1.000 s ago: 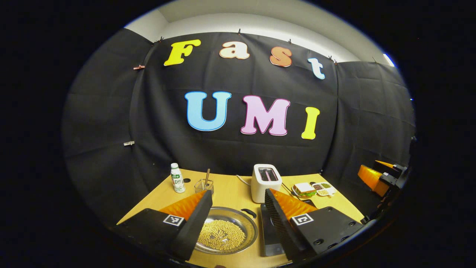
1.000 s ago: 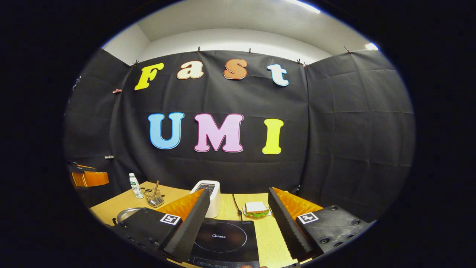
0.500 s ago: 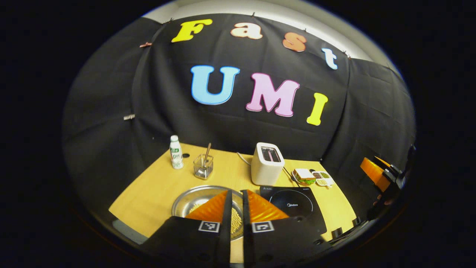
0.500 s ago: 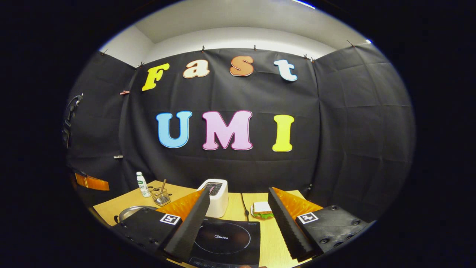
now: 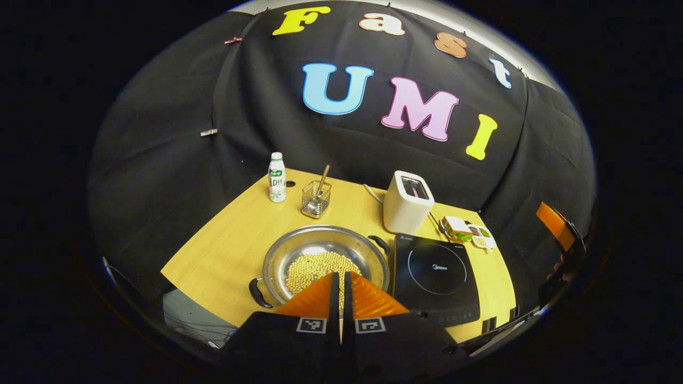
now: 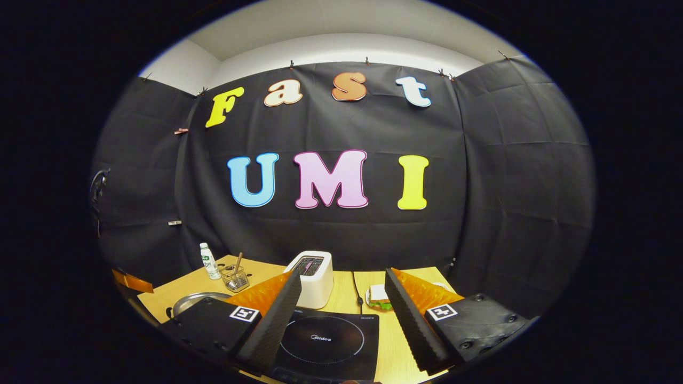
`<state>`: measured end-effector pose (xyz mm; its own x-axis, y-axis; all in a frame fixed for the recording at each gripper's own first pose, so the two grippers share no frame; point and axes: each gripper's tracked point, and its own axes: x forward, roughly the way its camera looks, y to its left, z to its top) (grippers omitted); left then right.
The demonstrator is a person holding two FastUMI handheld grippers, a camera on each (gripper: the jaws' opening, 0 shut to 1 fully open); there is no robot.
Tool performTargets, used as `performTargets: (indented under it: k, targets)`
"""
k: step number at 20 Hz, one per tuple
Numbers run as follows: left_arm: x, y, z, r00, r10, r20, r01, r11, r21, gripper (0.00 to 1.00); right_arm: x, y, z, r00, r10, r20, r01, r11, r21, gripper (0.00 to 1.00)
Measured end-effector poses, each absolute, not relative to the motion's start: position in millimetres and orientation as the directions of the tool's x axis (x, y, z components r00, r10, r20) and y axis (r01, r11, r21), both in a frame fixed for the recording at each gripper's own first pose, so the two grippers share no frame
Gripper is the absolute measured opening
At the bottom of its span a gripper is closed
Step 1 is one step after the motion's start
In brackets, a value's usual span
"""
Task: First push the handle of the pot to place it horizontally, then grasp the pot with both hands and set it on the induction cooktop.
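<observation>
Left claw [image 5: 340, 277] now closed, seemingly higher.

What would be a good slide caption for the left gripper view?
Left gripper, shut, above a bean-filled pot beside the induction cooktop on a wooden table.

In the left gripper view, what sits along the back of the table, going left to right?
White plastic bottle → clear cup holding a spoon → white toaster → sandwich on a plate.
</observation>
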<state>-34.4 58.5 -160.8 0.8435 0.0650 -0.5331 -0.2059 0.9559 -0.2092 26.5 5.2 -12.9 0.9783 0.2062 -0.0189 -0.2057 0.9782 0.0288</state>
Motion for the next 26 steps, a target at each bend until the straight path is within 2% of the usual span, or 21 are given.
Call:
performTargets:
  k: [2, 3, 6, 7, 9, 20, 26]
  targets:
    - [-43.2, 69.0, -179.3, 0.823, 0.051, -0.566, -0.202, 0.957, -0.208, 0.05, 19.2, 9.8, -11.8, 0.983, 0.183, -0.019, -0.183, 0.983, 0.015, 0.95]
    - [-50.1, 73.2, -191.8, 0.808, 0.039, -0.588, -0.192, 0.961, -0.200, 0.05, 15.2, 12.4, -13.5, 0.985, 0.172, -0.022, -0.172, 0.985, 0.003, 0.98]
    - [-60.0, 77.7, -224.1, 0.763, -0.031, -0.646, -0.151, 0.963, -0.224, 0.07, 2.8, 24.0, -20.1, 0.989, 0.144, -0.042, -0.145, 0.989, -0.012, 0.98]
    - [-63.3, 82.4, -234.9, 0.748, -0.042, -0.663, -0.139, 0.966, -0.217, 0.05, -2.6, 28.6, -21.0, 0.990, 0.133, -0.046, -0.134, 0.991, -0.010, 0.95]
    - [-67.4, 86.3, -252.1, 0.721, -0.073, -0.689, -0.106, 0.971, -0.214, 0.05, -11.9, 38.0, -22.3, 0.992, 0.114, -0.048, -0.115, 0.993, -0.011, 0.98]
    - [-62.7, 111.1, -316.0, 0.605, -0.218, -0.766, 0.022, 0.966, -0.258, 0.05, -51.5, 75.9, -43.5, 0.995, 0.071, -0.074, -0.077, 0.993, -0.088, 0.98]
    - [-55.1, 120.0, -339.0, 0.551, -0.273, -0.788, 0.010, 0.947, -0.321, 0.05, -59.4, 88.6, -53.5, 0.995, 0.053, -0.090, -0.063, 0.992, -0.109, 0.98]
